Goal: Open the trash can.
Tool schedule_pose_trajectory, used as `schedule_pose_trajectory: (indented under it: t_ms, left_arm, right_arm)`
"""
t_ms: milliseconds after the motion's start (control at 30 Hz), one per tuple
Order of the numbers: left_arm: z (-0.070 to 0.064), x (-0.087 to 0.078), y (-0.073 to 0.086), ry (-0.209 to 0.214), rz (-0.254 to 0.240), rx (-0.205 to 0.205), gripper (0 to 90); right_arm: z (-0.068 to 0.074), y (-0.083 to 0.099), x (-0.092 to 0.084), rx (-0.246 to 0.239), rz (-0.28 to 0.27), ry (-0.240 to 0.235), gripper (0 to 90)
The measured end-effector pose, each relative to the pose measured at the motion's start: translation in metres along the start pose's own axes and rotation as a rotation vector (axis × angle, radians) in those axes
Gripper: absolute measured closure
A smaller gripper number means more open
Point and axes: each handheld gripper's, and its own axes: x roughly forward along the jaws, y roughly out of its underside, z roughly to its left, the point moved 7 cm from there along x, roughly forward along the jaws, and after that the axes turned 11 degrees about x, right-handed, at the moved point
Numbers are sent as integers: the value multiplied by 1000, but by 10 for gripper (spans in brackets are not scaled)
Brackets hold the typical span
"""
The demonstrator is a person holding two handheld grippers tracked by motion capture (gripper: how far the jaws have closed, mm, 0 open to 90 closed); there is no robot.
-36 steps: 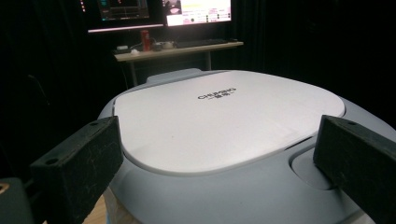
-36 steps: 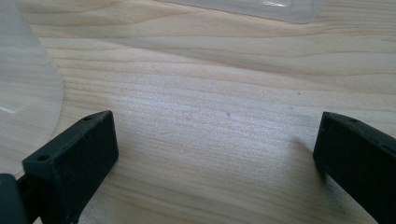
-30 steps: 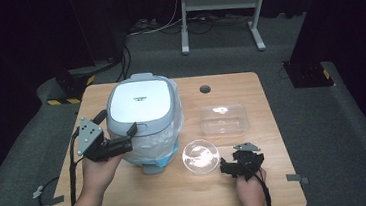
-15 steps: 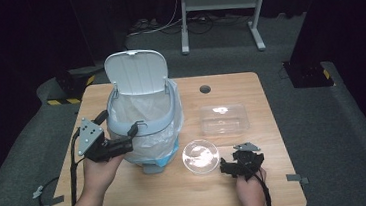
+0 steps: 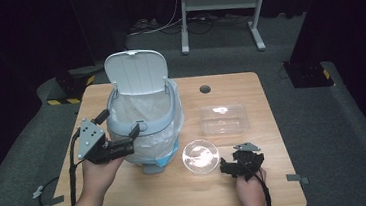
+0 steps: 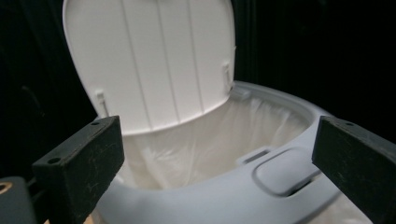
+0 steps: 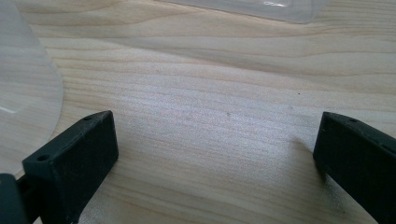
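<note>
Standing on left half of wooden worktop (image 5: 144, 196): grey bin (image 5: 146, 131), white liner bag (image 5: 141, 111) draped over its rim. Lid (image 5: 135, 72) tilting upright at far edge, hinged there, ribbed underside facing the person. Same lid (image 6: 149, 60) rising behind the rim in left gripper view, with the push-button latch (image 6: 280, 170) sitting in the near rim.

Left hand-held gripper (image 5: 124, 138) hovering at near-left side of bin, just beside the rim, pointing toward the latch. Jaws standing wide apart, released, nothing between them but the rim ahead; contact with rim: cannot tell. Left hand (image 5: 99, 170) wrapping the gripper body from below, grey three-cornered plate on top, cable trailing down toward worktop edge.

Right hand-held gripper (image 5: 229, 166) lying low over near-right part of worktop, just right of clear round bowl (image 5: 201, 156). Jaws spread wide, released, bare wood grain between them in right gripper view. Bowl edge (image 7: 28, 93) showing at left of that view, just beside the left jaw, not gripped. Right hand (image 5: 249, 190) holding the gripper from behind.

Clear rectangular tray (image 5: 224, 118) resting farther back, right of bin and apart from it, beyond the bowl. Tray's near edge (image 7: 252, 9) crossing top of right gripper view. Small round hole (image 5: 205, 89) sitting in worktop near far edge.
</note>
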Motion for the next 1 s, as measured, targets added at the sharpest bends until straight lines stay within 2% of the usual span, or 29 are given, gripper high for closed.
schedule_pose_trajectory:
  t_ms: [167, 300, 400, 533, 633, 700, 767, 1000]
  left_arm:
    - [-12, -12, -4, 20, -16, 21, 49]
    - [-21, -22, 4, 40, -13, 14, 52]
    - [-26, -30, 14, 50, -10, -5, 58]
    - [-28, -39, 29, 52, 1, -27, 67]
    - [-30, -44, 42, 50, 24, -27, 68]
    - [-31, -46, 52, 56, 35, -45, 71]
    - [-33, -48, 64, 57, 57, -35, 74]
    - [-41, -47, 107, 80, 124, -70, 77]
  right_arm:
    - [0, 0, 0, 2, 1, -1, 0]
    - [0, 0, 0, -1, 0, -1, 0]
    - [0, 1, -1, 0, 1, -2, 0]
    - [1, 1, -1, 2, 3, -1, 0]
    - [1, 1, -1, 1, 3, -2, 0]
    - [1, 1, -1, 2, 3, -2, 0]
    - [1, 1, -1, 2, 3, -2, 0]
    - [1, 1, -1, 2, 3, -2, 0]
